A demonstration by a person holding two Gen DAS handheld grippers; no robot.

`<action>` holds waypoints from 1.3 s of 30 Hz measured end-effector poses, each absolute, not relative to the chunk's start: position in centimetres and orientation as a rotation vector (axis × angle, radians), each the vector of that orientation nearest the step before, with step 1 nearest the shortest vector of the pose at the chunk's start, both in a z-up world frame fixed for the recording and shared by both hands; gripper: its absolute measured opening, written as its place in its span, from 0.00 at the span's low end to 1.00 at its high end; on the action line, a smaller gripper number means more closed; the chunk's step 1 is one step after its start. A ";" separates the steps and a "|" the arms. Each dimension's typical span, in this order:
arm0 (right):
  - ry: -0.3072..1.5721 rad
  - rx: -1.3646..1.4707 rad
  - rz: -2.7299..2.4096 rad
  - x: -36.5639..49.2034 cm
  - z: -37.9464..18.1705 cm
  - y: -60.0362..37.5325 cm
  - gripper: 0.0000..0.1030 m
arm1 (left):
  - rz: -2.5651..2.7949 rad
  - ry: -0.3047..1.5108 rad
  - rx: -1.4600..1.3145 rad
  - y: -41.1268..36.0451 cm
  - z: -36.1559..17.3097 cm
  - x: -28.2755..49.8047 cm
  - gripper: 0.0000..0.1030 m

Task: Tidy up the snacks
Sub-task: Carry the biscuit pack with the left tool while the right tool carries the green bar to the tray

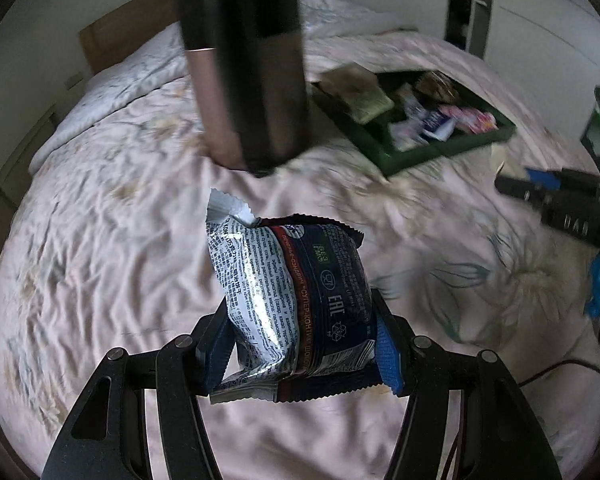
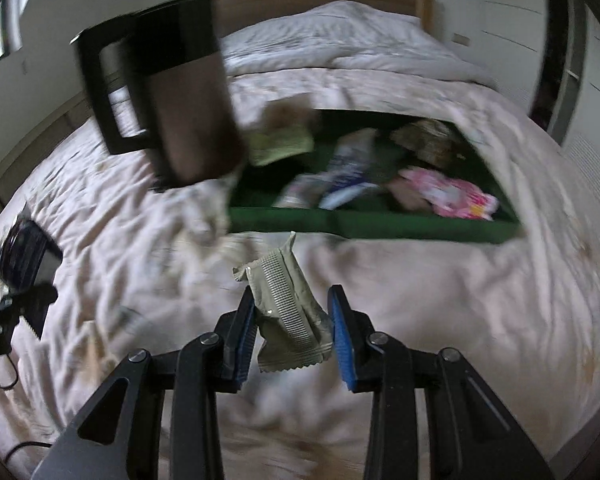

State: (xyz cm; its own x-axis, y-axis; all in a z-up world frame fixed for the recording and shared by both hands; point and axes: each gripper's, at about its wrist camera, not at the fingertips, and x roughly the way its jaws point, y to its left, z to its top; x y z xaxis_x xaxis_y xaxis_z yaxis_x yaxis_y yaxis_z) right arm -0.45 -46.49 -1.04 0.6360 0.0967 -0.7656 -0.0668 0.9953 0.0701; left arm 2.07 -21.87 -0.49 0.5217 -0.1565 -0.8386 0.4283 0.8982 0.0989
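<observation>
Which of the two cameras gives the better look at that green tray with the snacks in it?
The right wrist view. There the green tray lies straight ahead, wide across the frame, near wall and contents visible, though blurred. The left wrist view shows the same tray smaller, off to the upper right and angled, also blurred.

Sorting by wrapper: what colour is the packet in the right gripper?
Dull olive-green packet, ridged seam; clearest in the right wrist view.

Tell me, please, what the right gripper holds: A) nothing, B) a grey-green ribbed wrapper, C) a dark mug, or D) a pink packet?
B: the right gripper is shut on a grey-green ribbed wrapper, while the pink packet lies in the green tray.
</observation>
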 end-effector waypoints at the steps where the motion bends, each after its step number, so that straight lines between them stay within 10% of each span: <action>1: 0.873 0.045 0.081 -0.6 -1.0 -47.2 0.04 | -0.363 0.967 0.323 -22.4 -0.7 1.9 0.54; 39: 0.737 0.078 -0.050 13.5 -0.2 -61.4 0.04 | -0.428 0.826 0.370 -44.0 2.2 20.9 0.54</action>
State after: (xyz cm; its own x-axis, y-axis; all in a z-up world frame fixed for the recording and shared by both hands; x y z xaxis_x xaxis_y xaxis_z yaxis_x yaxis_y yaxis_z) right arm 13.49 -61.42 -0.20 0.7394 -0.0182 -0.6730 0.0728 0.9959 0.0530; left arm 20.86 -43.99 2.16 0.6021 -0.2197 -0.7676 0.5005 0.8529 0.1485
